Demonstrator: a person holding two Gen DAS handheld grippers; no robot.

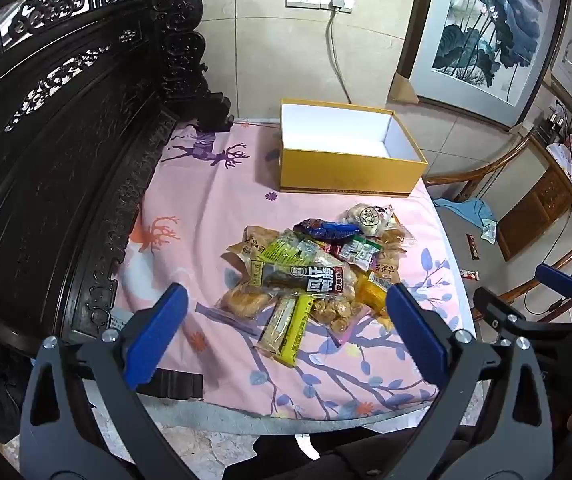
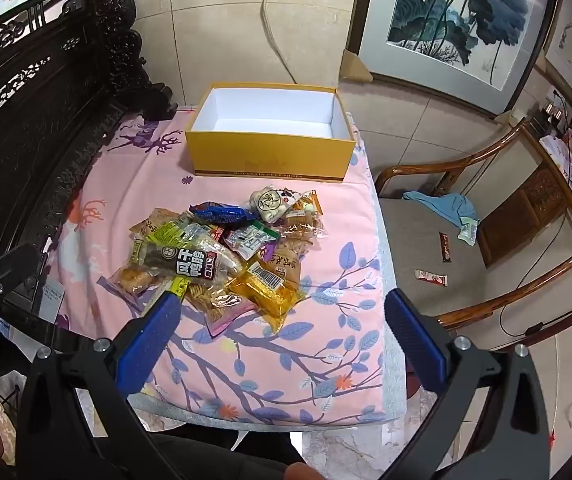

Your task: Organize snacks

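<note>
While nothing was yet packed, the yellow box [image 2: 269, 156] stood empty at 12 o'clock of the snack pile [image 2: 221, 256].
Left gripper [image 1: 286, 332] and right gripper [image 2: 281, 336] hung above the bench [image 2: 326, 360], fingers fully spread, gripping nothing, presumably for a first pick.

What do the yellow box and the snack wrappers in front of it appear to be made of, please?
Yellow box: probably matte cardboard, with thin, straight walls and a white lining. Snack wrappers: glossy plastic film, crinkled, partly see-through, catching glare.

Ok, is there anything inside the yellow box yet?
No, the yellow box shows only its bare white inside, and the snack packets all lie heaped on the pink cloth in front of it.
</note>
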